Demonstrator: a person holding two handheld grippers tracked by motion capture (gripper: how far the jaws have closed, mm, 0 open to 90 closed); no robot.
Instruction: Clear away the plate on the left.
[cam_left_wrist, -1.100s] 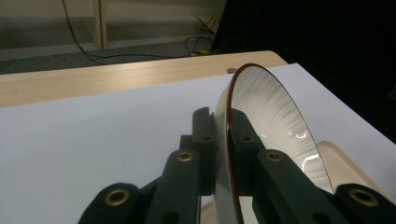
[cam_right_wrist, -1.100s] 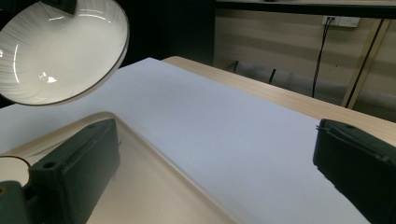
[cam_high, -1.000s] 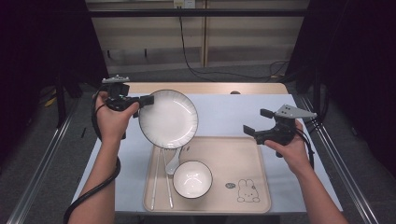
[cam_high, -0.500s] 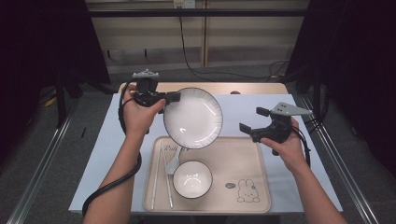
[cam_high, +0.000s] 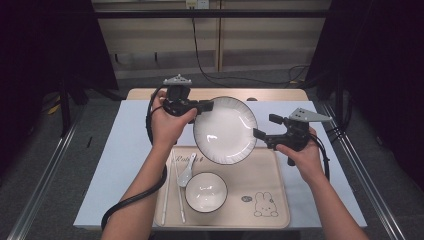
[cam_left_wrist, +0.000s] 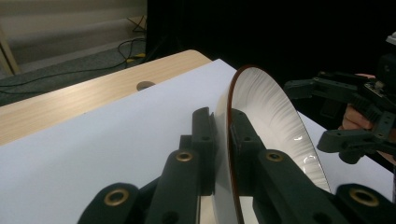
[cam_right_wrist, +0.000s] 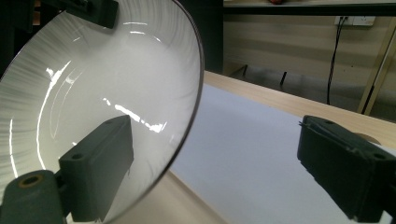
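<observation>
A white plate (cam_high: 225, 130) with a dark rim hangs tilted above the far edge of the beige tray (cam_high: 272, 175). My left gripper (cam_high: 207, 106) is shut on the plate's left rim; in the left gripper view both pads press the plate (cam_left_wrist: 275, 121) at the left gripper (cam_left_wrist: 223, 126). My right gripper (cam_high: 264, 126) stands at the plate's right rim. Its jaws have just been closing, and they remain wide apart. In the right gripper view the plate (cam_right_wrist: 93, 93) has its edge between the jaws of the right gripper (cam_right_wrist: 215, 144), with no pad pressing on it.
On the tray lie a white bowl (cam_high: 206, 192), a white spoon (cam_high: 186, 170) and a pair of chopsticks (cam_high: 172, 200). The tray rests on a white mat (cam_high: 125, 150) over a wooden table (cam_high: 150, 93). Metal rails run along both sides of the table.
My left gripper has carried the plate to the right, up to the right gripper. The right hand has hardly moved, and the plate's rim now lies between its jaws.
</observation>
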